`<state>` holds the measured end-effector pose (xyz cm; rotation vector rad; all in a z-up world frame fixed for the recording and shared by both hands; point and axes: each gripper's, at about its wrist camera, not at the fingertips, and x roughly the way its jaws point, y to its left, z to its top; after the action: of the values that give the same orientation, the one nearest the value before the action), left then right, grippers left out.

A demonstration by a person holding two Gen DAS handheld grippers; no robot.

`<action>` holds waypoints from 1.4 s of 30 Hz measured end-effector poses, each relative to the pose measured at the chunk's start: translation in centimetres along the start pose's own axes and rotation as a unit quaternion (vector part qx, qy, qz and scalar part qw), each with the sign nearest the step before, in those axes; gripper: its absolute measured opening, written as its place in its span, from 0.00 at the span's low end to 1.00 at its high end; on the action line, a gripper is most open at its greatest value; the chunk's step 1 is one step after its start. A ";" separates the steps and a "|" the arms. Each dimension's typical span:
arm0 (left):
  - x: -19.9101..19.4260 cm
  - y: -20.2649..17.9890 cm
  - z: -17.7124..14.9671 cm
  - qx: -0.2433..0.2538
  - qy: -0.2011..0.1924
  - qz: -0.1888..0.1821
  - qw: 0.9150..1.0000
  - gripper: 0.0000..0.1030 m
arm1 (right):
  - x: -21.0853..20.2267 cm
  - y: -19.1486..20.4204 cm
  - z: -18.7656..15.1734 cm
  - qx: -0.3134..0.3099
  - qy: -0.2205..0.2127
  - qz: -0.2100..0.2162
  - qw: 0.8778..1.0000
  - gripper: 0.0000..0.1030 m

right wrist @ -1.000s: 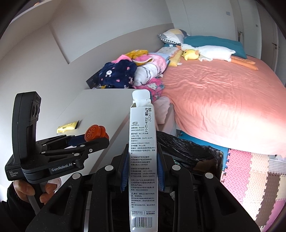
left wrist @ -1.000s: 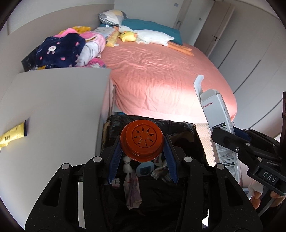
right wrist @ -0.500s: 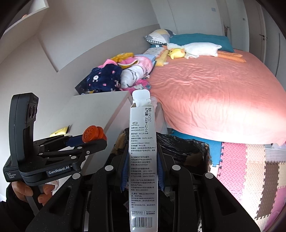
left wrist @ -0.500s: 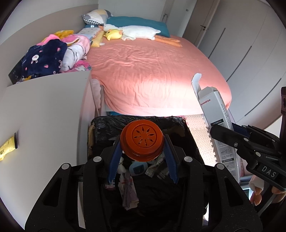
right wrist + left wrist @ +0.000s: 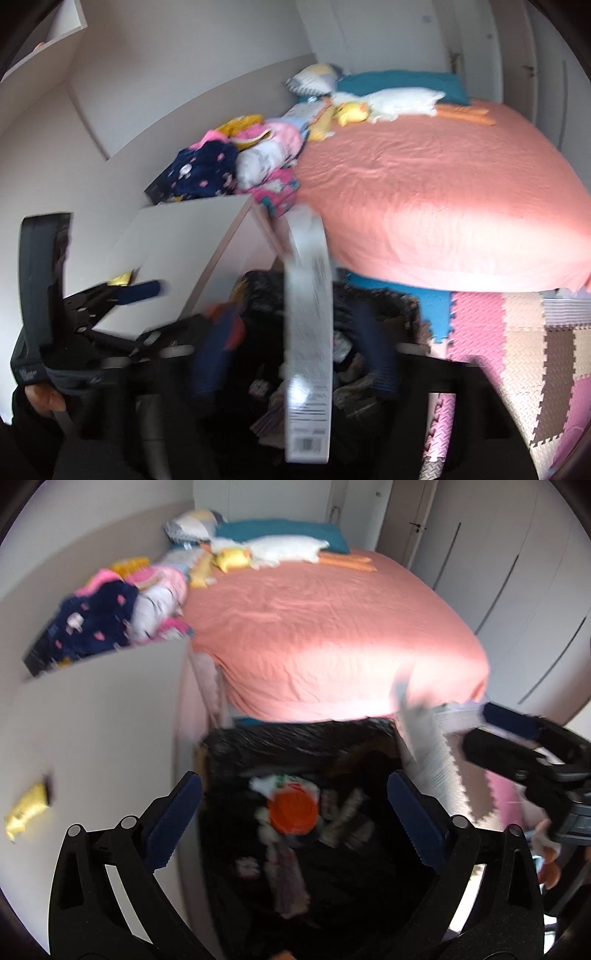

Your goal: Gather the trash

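Both jaws are opening, nothing gripped: orange cap [image 5: 293, 811] dropped into bin [image 5: 295, 734] at 12 o'clock of left gripper [image 5: 294, 825]; white box [image 5: 308, 325] falls upright between right gripper [image 5: 295, 363] jaws.

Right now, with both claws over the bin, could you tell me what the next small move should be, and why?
Probably swing the left claw back to the yellow wrapper on the white top. Both claws are opening: the orange cap already lies in the bin, and the white box is dropping free between the right claw's jaws.
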<state>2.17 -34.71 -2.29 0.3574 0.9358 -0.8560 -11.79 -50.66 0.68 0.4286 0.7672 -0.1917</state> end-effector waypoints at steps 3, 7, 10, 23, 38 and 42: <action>0.2 0.2 0.1 -0.006 0.003 0.005 1.000 0.94 | 0.0 -0.2 0.0 0.006 -0.001 -0.002 1.000 0.80; 0.1 0.3 0.0 -0.002 0.001 0.007 1.000 0.94 | -0.1 -0.6 -0.2 0.014 0.001 -0.004 1.000 0.80; -0.1 0.1 -0.1 0.005 -0.002 0.001 1.000 0.94 | -0.2 -0.8 -0.2 0.015 0.003 -0.004 1.000 0.80; -0.8 0.3 -0.3 -0.003 -0.015 0.013 1.000 0.94 | -0.4 -0.7 -0.6 0.011 0.008 0.003 1.000 0.80; -1.0 0.5 -0.6 -0.003 -0.017 0.017 1.000 0.94 | -0.1 -0.4 -0.9 0.009 0.015 0.003 1.000 0.80; -1.1 0.4 -0.7 0.003 -0.019 0.019 1.000 0.94 | 0.1 -0.3 -1.0 0.009 0.018 0.003 1.000 0.80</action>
<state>1.78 -33.49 -1.79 0.3618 0.8879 -0.8288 -12.46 -50.49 -0.09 0.4529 0.8000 -0.1863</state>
